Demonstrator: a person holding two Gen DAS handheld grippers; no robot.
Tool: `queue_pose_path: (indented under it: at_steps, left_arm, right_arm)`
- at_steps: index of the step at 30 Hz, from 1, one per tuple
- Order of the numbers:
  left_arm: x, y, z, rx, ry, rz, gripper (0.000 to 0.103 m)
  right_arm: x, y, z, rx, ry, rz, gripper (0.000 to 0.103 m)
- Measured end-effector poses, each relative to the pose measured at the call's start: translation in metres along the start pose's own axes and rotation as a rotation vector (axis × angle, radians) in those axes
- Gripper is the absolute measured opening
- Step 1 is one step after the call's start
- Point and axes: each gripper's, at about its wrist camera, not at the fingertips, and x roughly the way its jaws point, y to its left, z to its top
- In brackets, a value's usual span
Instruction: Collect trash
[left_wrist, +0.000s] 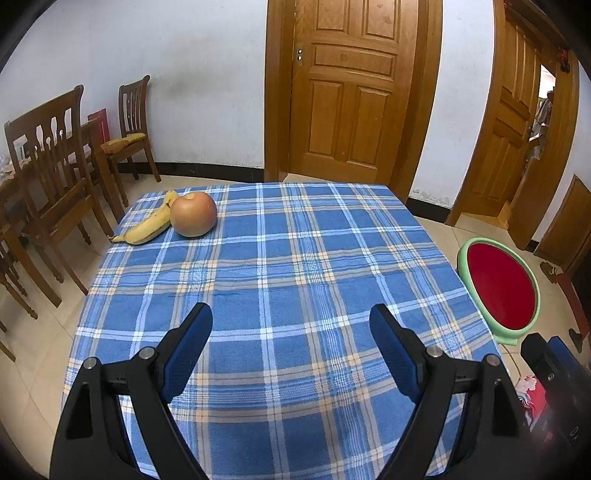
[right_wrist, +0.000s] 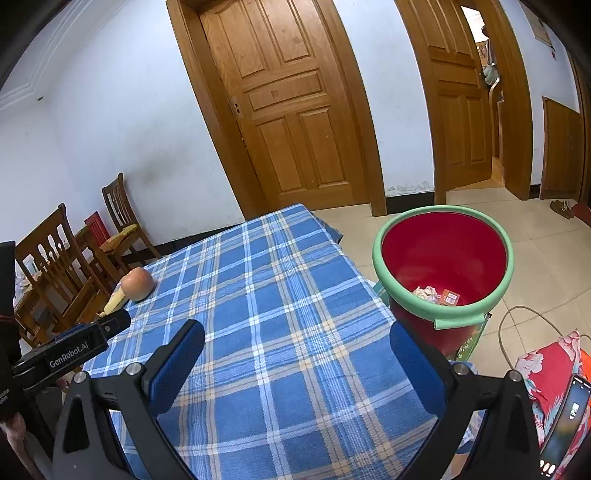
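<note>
Blue plaid tablecloth (left_wrist: 295, 258) fronts 2 wooden doors (left_wrist: 351, 92); both tongs (left_wrist: 290, 325) (right_wrist: 297, 339) gape wide, empty.

Ahead and left of your left gripper (left_wrist: 290, 330): round russet apple (left_wrist: 193, 213), curved yellow banana (left_wrist: 148, 226) touching its left, on the blue-checked tablecloth (left_wrist: 288, 258). Right, off the table: green-rimmed red plastic bucket (right_wrist: 443, 317) holding crumpled paper scraps (right_wrist: 428, 293).
</note>
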Motion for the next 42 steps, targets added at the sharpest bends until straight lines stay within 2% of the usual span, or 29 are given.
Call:
queue_pose_path:
  at_steps: [42]
  left_arm:
    - [-0.007, -0.009, 0.004, 0.025, -0.017, 0.001, 0.086]
  right_arm:
    - [0.0, -0.001, 0.009, 0.005, -0.014, 0.0, 0.102]
